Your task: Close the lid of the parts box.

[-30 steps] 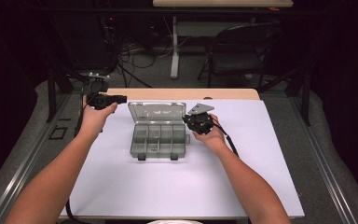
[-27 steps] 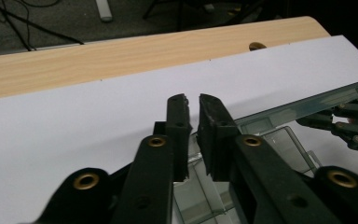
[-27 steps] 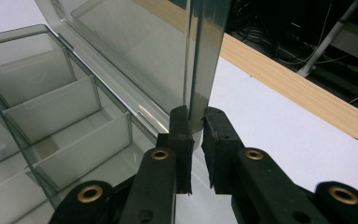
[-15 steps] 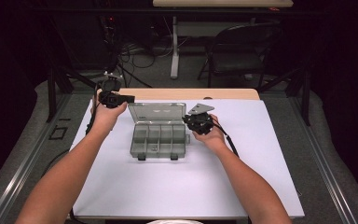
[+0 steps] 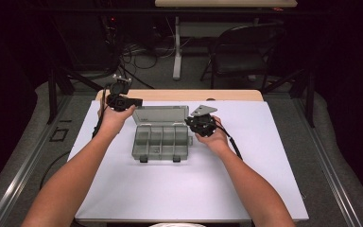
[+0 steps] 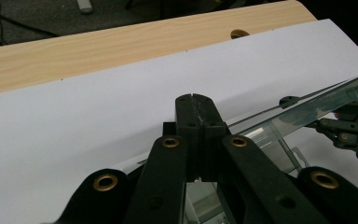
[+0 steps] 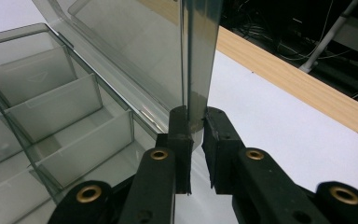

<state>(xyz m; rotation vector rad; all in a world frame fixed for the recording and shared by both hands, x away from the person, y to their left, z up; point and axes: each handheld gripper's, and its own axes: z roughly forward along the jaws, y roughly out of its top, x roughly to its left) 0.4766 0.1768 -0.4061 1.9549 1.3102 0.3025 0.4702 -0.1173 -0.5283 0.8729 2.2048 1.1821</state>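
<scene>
Currently the right tool (image 7: 196, 135) is pinching the side edge of the raised lid (image 5: 163, 114) of the clear compartment box (image 5: 162, 142), holding it tilted up over the tray. Jaws are sitting either side of the plastic edge in the right gripper view, pads pressing on it.

Left tool (image 6: 198, 116) is hovering off the box's far left corner, jaws pressed together with nothing between them; they have just been closing. In its own view, the lid edge is running off to the right, just beside the tips, not touched.

Box is sitting mid-sheet on the white mat (image 5: 179, 189) covering the wooden desk (image 5: 179, 95), latches toward the person. Compartments are looking mostly bare; something small may be lying in a near one, too small to tell.

Judging the step: lid handling, right side steadying. Next move is likely calling for the left tool to nudge the lid's left edge, keeping both sides level so the hinge isn't twisting.
</scene>
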